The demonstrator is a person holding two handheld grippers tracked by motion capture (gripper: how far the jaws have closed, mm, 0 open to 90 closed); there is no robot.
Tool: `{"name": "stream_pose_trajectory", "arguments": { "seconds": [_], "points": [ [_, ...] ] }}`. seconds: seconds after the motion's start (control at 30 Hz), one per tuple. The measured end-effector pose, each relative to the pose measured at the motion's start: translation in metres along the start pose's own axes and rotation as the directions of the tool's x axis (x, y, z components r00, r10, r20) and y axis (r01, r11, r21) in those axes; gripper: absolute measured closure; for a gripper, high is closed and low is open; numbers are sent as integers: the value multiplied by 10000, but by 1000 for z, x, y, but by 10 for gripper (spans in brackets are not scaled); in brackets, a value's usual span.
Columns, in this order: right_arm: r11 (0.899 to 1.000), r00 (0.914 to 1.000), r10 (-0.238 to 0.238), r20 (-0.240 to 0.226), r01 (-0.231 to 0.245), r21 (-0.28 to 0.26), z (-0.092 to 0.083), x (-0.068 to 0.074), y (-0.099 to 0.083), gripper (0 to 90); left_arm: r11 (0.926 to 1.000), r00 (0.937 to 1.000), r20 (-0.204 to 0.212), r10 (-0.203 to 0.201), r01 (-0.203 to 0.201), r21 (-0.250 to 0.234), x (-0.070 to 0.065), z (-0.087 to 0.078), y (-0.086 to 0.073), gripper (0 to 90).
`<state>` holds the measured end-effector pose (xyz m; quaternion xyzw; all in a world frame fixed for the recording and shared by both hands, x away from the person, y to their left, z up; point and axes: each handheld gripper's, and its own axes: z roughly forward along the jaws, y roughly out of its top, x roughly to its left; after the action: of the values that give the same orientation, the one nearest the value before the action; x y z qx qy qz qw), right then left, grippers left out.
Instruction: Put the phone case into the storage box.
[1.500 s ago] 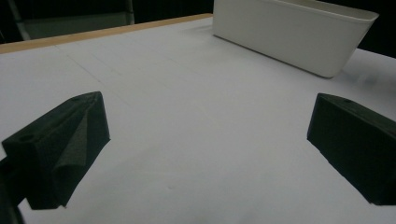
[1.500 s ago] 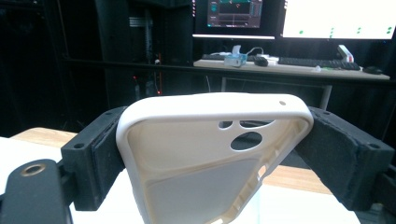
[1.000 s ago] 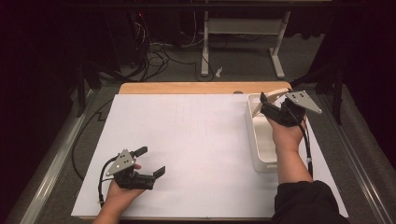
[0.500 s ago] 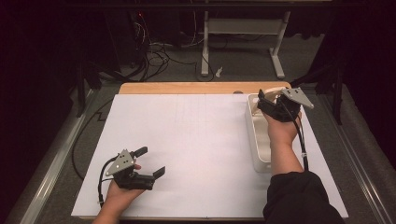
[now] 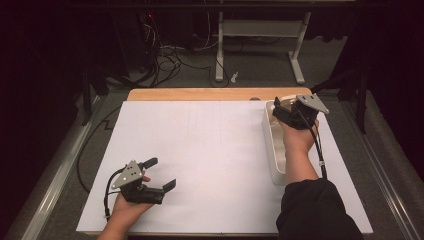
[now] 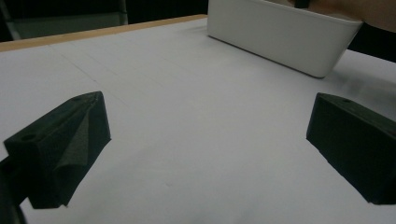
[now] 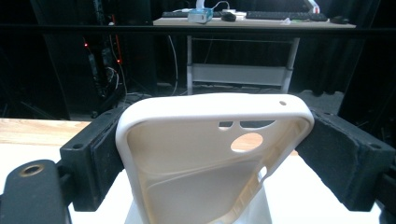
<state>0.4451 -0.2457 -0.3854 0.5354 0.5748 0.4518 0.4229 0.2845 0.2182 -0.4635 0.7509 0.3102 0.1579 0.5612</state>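
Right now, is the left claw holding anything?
No: in the left gripper view the left claw stands wide open over the bare white table sheet.

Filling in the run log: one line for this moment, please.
right gripper: shut on phone case, above white bin | left gripper: open, idle on white sheet

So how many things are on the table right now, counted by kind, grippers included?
Grippers: 2, the left gripper open over the white sheet, the right gripper clamped on the case.
Phone cases: 1, a cream phone case.
Bins: 1, a white bin at the right.
Total: 4.
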Motion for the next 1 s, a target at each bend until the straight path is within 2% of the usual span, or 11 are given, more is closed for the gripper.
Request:
{"name": "stream_pose_trajectory", "arguments": {
  "seconds": [0.27,0.6,1.0],
  "points": [
    [9999,9998,-36,-208,38,107,5,1,-4,126,10000,10000,33,11,-11,20,-1,0,0,9],
    [9995,9999,-154,-56,155,279,9,2,-8,124,10000,10000,85,48,-49,81,-1,1,0,9],
    [9996,9999,-154,25,153,229,10,2,-9,122,9999,9999,120,44,-45,115,-2,2,0,10]
  ]
}}
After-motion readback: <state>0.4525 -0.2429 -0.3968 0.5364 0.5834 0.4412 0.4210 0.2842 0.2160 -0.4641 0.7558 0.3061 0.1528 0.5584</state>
